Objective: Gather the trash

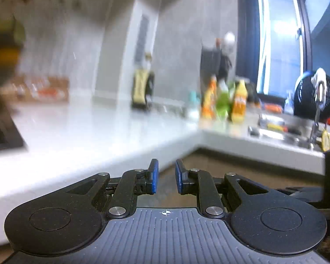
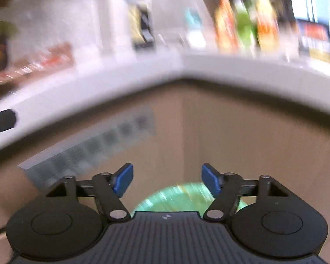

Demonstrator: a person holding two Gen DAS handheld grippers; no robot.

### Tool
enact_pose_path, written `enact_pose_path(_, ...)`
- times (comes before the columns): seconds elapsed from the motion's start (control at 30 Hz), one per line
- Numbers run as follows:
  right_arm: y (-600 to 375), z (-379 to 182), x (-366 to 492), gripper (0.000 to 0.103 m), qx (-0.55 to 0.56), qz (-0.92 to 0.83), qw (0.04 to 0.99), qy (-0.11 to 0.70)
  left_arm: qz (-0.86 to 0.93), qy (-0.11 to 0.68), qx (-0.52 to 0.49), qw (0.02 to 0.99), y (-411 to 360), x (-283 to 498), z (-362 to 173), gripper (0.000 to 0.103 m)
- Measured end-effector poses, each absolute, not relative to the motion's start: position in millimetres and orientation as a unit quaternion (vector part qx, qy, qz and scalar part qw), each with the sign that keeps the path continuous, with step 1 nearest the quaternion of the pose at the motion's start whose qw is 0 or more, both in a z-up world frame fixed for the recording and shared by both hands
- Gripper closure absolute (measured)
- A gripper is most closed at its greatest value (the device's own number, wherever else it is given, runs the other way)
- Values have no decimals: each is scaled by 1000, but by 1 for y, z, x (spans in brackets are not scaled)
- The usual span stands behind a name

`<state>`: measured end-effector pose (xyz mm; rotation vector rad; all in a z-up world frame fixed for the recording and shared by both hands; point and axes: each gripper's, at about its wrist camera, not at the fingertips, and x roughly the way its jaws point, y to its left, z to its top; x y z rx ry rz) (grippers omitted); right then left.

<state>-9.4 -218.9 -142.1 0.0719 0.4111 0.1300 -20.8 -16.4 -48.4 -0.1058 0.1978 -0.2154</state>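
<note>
My left gripper [image 1: 166, 177] is open with a narrow gap and holds nothing, level with the front edge of the white L-shaped counter [image 1: 103, 129]. My right gripper [image 2: 166, 179] is open wide and empty, below the counter edge [image 2: 182, 66], in front of brown cabinet fronts. A green round thing [image 2: 176, 198], blurred, lies low behind the right gripper's fingers; I cannot tell what it is. A flat brown and red packet [image 1: 48, 88] lies on the counter at the left, also in the right wrist view [image 2: 39, 63].
Orange, green and yellow bottles [image 1: 224, 99] stand at the counter corner. A yellow and black bag [image 1: 142, 88] stands by the wall. A sink [image 1: 286, 134] with a tap and a black fan [image 1: 316, 94] are at the right. Both views are motion-blurred.
</note>
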Motion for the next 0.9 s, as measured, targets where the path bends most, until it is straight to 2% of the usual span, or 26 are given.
enact_pose_path(0.13,-192,-94,-48,25,38,95,985,141,-95,82,-72,989,-4,-42,-34,84)
enact_pose_path(0.23,-178,-68,-55,24,38,115,984,131,-65,77,-83,991,0,-58,-26,85)
enact_pose_path(0.33,-164,-52,-60,23,19,120,984,127,-30,73,-44,996,-8,-65,-22,85)
enact_pose_path(0.67,-158,-80,-60,23,16,105,983,147,-31,102,-28,994,-18,-60,-34,85)
enact_pose_path(0.9,-152,-83,-71,23,-6,99,987,127,-35,101,-32,994,-16,-65,-32,85)
